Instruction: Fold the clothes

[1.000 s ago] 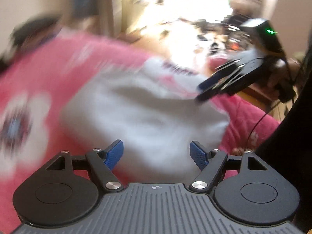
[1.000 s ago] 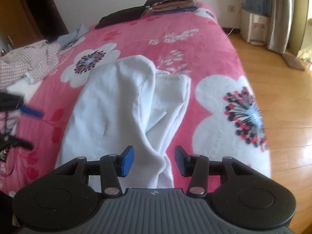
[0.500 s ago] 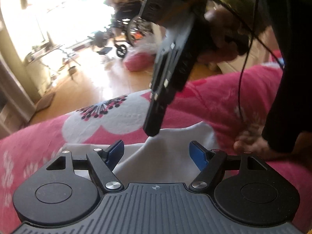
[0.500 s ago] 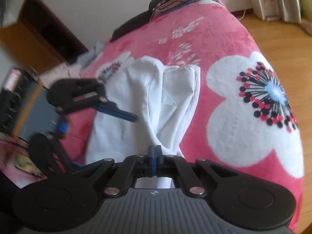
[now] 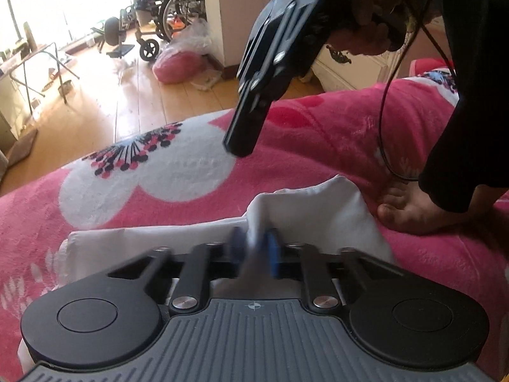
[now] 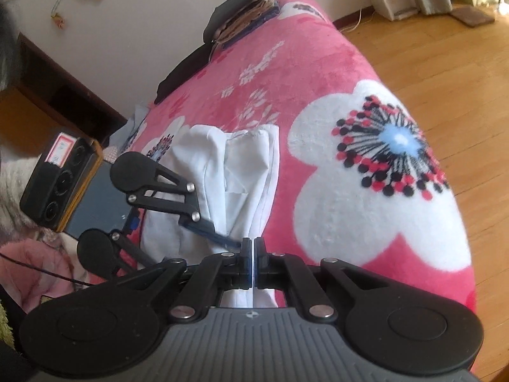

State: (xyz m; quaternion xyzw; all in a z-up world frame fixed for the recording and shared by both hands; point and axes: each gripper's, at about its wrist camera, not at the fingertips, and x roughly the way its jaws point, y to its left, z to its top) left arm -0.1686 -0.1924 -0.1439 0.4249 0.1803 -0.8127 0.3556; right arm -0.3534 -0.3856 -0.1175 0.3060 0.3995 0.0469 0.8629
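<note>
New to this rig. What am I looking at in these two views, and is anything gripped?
No robot here: a person holds a two-finger gripper in each hand, and a fisheye camera on each one looks along its fingers. One picture is from the left wrist, the other from the right.

In the left view, the left gripper is closing, with a fold of the white garment between its blue pads. The right gripper hangs above, in the person's hand.

In the right view, the right gripper is shut on the garment's near edge.

The garment lies on a pink flowered blanket. A stack of folded clothes sits at the far end.
</note>
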